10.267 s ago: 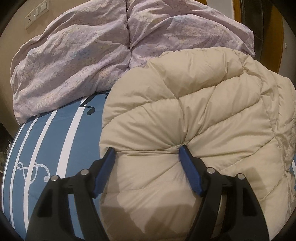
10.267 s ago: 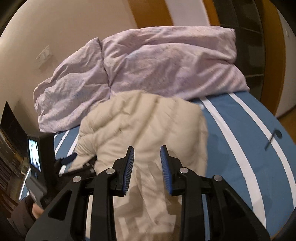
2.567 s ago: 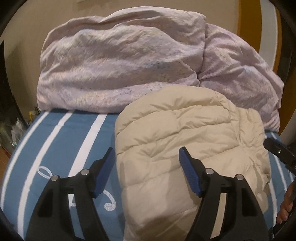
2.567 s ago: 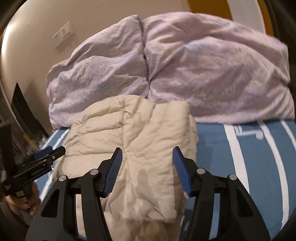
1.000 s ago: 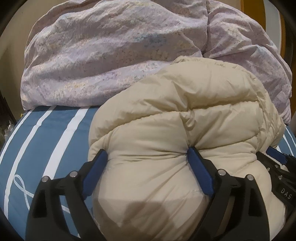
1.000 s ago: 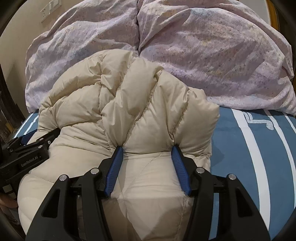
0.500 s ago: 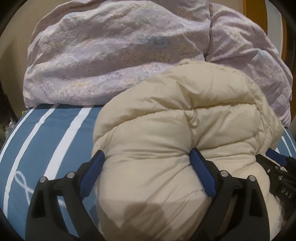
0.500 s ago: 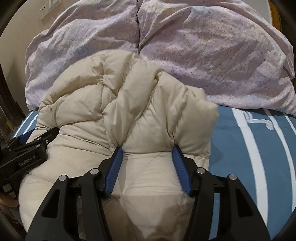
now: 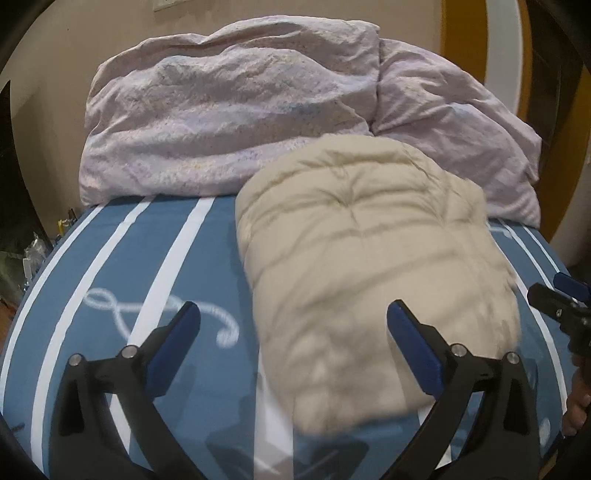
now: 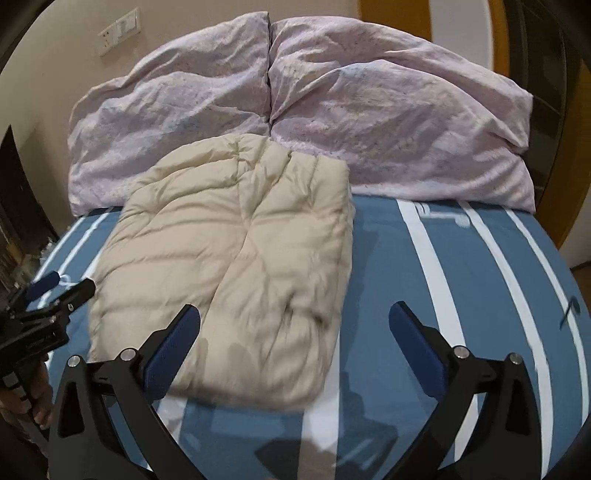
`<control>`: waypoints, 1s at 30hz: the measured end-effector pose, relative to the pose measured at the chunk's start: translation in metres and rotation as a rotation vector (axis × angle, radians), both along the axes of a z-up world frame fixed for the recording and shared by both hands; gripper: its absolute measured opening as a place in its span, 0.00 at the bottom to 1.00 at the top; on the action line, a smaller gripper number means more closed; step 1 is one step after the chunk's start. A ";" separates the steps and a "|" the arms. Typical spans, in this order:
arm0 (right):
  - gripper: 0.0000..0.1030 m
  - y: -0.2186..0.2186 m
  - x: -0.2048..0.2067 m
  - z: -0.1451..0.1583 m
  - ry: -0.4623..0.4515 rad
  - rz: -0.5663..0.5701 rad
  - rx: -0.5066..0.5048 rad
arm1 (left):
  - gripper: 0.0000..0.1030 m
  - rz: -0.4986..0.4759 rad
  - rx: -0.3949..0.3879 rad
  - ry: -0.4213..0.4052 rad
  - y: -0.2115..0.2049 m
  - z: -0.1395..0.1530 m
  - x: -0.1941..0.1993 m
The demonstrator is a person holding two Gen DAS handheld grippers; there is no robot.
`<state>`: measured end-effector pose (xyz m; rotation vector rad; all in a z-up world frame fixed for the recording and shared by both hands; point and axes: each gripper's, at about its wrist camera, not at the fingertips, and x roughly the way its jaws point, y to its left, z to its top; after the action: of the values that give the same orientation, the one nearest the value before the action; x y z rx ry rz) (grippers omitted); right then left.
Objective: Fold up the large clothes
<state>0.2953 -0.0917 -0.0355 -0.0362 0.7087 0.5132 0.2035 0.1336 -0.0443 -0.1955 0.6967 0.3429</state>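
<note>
A beige quilted down jacket (image 9: 373, 258) (image 10: 236, 258) lies folded into a thick rectangle on the blue striped bed (image 9: 122, 258) (image 10: 461, 277), its far edge against the pillows. My left gripper (image 9: 293, 317) hovers above the jacket's near left corner, its jaws opening wide, with nothing pressed between the pads. My right gripper (image 10: 295, 317) hangs over the jacket's near right edge, its jaws also opening, holding nothing. Each gripper shows at the edge of the other's view, the left gripper (image 10: 44, 306) with a hand under it.
Two large lilac pillows or duvet folds (image 9: 229, 110) (image 10: 388, 107) are piled at the head of the bed against the beige wall. A wall socket plate (image 10: 118, 31) is above them. Dark furniture and clutter (image 9: 33, 247) stand left of the bed.
Both grippers were pressed on the bunched jacket; now they have let go, opened wide and pulled back and up. The jacket has settled flat on the bed.
</note>
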 end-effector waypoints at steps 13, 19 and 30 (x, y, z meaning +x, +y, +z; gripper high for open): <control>0.99 -0.022 -0.069 -0.003 0.037 0.000 0.039 | 0.98 -0.035 -0.066 0.006 -0.033 0.004 -0.081; 0.99 -0.028 -0.088 -0.001 0.055 0.005 0.041 | 0.98 -0.047 -0.086 0.012 -0.044 0.008 -0.098; 0.99 -0.042 -0.117 0.009 0.111 0.052 0.067 | 0.98 -0.079 -0.106 0.011 -0.066 0.020 -0.126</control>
<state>0.1788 -0.1332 -0.0264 0.0366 0.8006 0.5920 0.0771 0.0675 -0.0246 -0.2663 0.7324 0.2316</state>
